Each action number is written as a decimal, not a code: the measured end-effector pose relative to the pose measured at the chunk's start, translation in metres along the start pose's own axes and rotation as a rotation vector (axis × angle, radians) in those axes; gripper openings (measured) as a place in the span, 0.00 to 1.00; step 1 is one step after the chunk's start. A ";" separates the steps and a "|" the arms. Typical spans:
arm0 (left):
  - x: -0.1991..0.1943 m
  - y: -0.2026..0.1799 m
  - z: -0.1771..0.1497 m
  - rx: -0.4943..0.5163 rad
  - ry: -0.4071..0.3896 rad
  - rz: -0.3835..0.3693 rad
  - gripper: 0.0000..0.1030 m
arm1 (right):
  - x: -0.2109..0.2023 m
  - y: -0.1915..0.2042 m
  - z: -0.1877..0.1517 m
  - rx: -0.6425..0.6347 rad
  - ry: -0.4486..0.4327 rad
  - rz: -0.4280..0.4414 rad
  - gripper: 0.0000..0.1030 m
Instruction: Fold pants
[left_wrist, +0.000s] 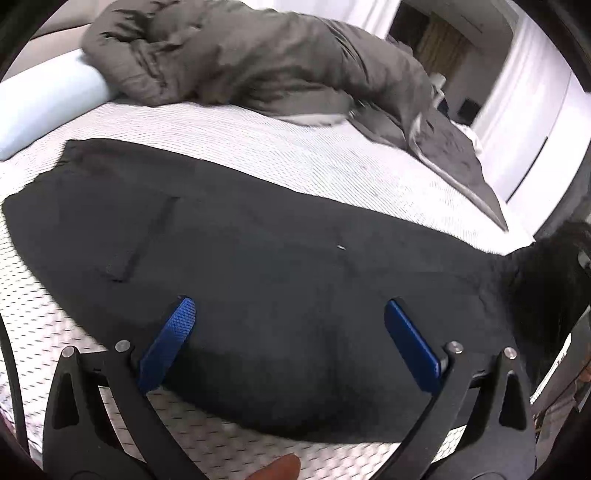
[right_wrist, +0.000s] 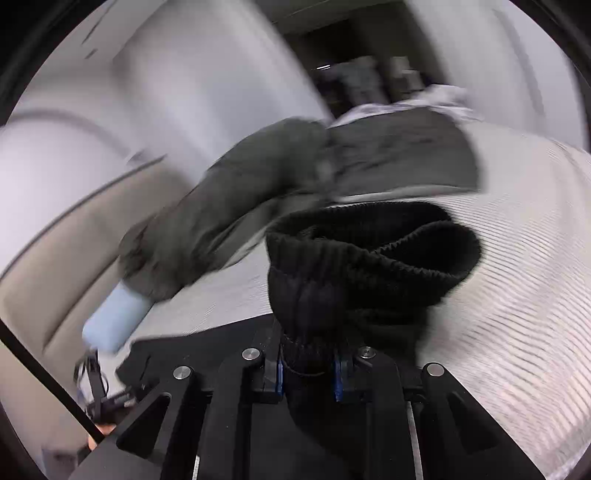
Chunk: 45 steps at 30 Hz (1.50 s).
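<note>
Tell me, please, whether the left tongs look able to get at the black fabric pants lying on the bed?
Probably yes: the left tongs stand open right above the black fabric pants, spread flat on the white textured mattress, with nothing between them.

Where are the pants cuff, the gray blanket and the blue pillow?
pants cuff (right_wrist: 373, 251): right wrist view, ribbed band above the closed jaws.
gray blanket (left_wrist: 236, 55): left wrist view, middle of the rumpled heap.
blue pillow (left_wrist: 48, 107): left wrist view, its bare end.
</note>
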<state>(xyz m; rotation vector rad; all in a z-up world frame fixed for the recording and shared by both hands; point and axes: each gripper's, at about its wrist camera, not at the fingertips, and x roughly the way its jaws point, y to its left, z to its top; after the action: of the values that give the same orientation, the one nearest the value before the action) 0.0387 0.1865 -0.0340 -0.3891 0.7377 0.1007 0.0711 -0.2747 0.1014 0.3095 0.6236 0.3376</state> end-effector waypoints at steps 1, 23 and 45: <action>-0.002 0.007 0.000 -0.013 -0.008 0.010 0.99 | 0.015 0.017 0.004 -0.030 0.015 0.024 0.17; -0.011 -0.011 -0.007 0.105 0.055 -0.218 0.69 | 0.121 0.070 -0.073 -0.259 0.321 0.221 0.71; 0.116 -0.071 0.073 0.071 0.365 -0.348 0.32 | 0.108 -0.005 -0.081 -0.210 0.432 0.003 0.71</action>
<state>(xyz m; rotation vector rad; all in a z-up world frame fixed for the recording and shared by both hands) 0.1871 0.1433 -0.0408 -0.4686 1.0178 -0.3311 0.1048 -0.2220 -0.0180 0.0323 1.0024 0.4746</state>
